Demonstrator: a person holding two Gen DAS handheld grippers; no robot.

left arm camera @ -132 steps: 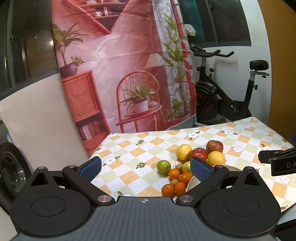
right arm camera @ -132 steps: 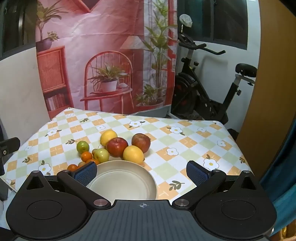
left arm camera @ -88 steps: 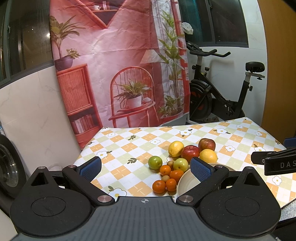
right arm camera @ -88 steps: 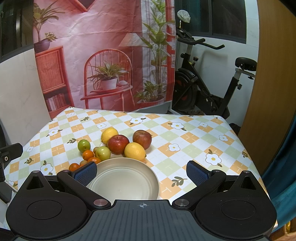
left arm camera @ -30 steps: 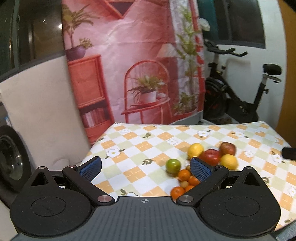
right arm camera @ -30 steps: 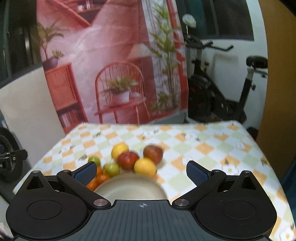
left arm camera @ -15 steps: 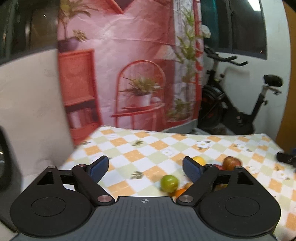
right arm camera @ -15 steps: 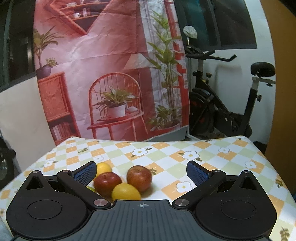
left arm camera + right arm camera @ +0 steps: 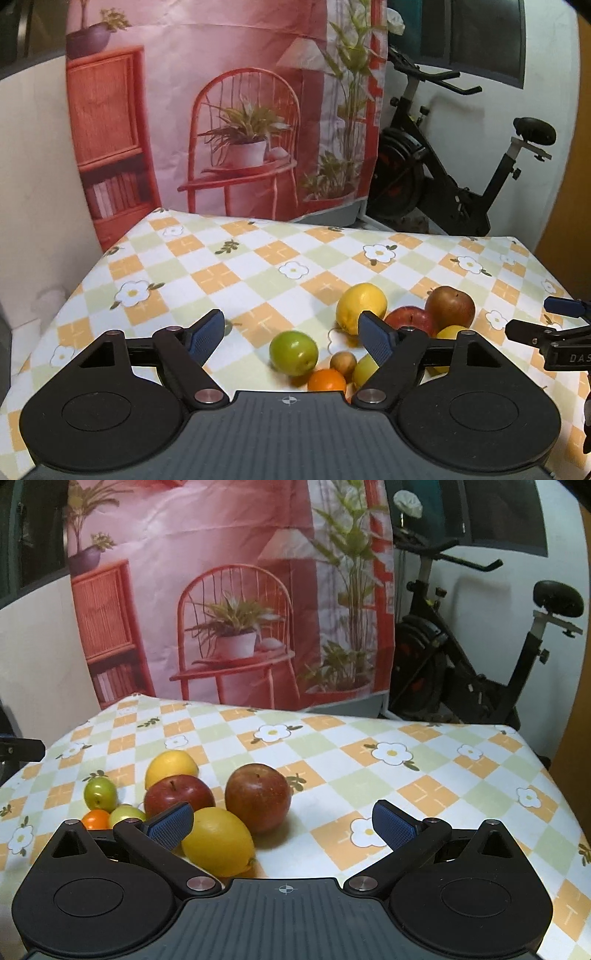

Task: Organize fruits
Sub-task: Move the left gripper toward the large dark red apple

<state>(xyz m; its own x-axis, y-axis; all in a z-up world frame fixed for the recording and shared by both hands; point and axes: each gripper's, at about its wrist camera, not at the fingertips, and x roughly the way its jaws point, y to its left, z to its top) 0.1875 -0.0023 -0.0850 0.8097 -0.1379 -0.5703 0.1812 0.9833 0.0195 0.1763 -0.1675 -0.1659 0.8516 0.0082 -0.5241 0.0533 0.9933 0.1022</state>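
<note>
Fruits lie in a cluster on the checked tablecloth (image 9: 229, 273). In the left wrist view my left gripper (image 9: 291, 338) is open and empty, with a green fruit (image 9: 293, 352) between its fingers, a small orange (image 9: 327, 380) and a small brown fruit (image 9: 343, 362) nearby, and a yellow lemon (image 9: 360, 306) beyond. In the right wrist view my right gripper (image 9: 282, 825) is open and empty, low over a dark red apple (image 9: 257, 796), a lemon (image 9: 218, 842) and a red apple (image 9: 179, 799). The right gripper also shows at the right edge of the left wrist view (image 9: 554, 332). The bowl is hidden.
A pink printed backdrop (image 9: 229, 110) hangs behind the table. An exercise bike (image 9: 454, 184) stands at the back right. The table's right edge (image 9: 546, 775) drops off near a wooden panel. The left gripper's tip shows at the left of the right wrist view (image 9: 20, 749).
Both grippers have moved forward and lower toward the fruit cluster. The bowl has dropped out of both views. The left jaws have narrowed slightly but stay open.
</note>
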